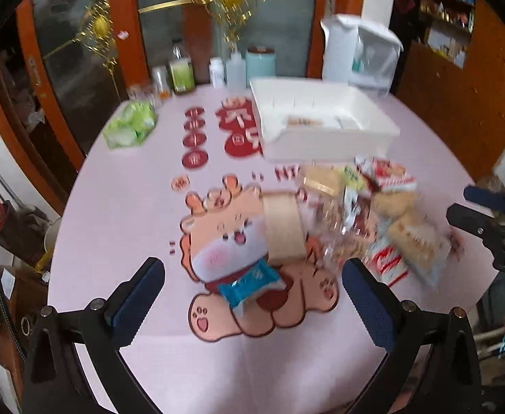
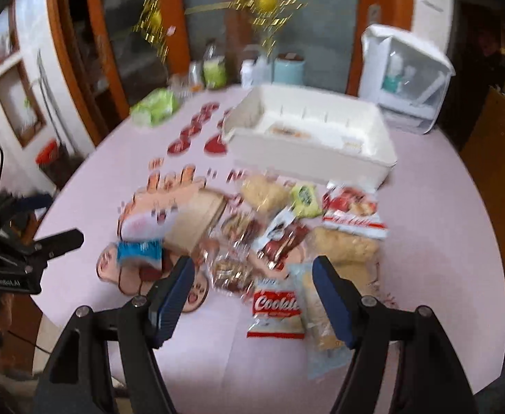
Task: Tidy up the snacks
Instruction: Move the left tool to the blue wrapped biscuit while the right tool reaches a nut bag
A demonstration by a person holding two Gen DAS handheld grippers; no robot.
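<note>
Both grippers frame their own views from the near edge: the left gripper (image 1: 253,296) has its jaws wide apart with nothing between them, hanging over the blue wrapped snack (image 1: 249,284); the right gripper (image 2: 253,296) also has its jaws apart and empty, above the red-and-white "Cookie" packet (image 2: 276,308) and a pale clear-wrapped biscuit pack (image 2: 316,324) just beside it.

Largest first: the round worktop (image 1: 131,207) under a pink cloth printed with a cartoon animal; then the white plastic bin (image 1: 325,120) at the far side, with something small already lying in it — blur makes it hard to say what. Between bin and grippers sits the pile of snacks (image 2: 287,227): a tan box (image 1: 281,231), rice-cracker packs, a green sachet, red packets, all loose and partly overlapping.

Judging by this, the sorting has barely started, and the step in hand is the approach to a first pick for each hand. Next, each gripper needs to lower onto one single packet — the blue one lies well clear, the "Cookie" packet touches its neighbour, so the right jaws must straddle it alone before closing.
</note>
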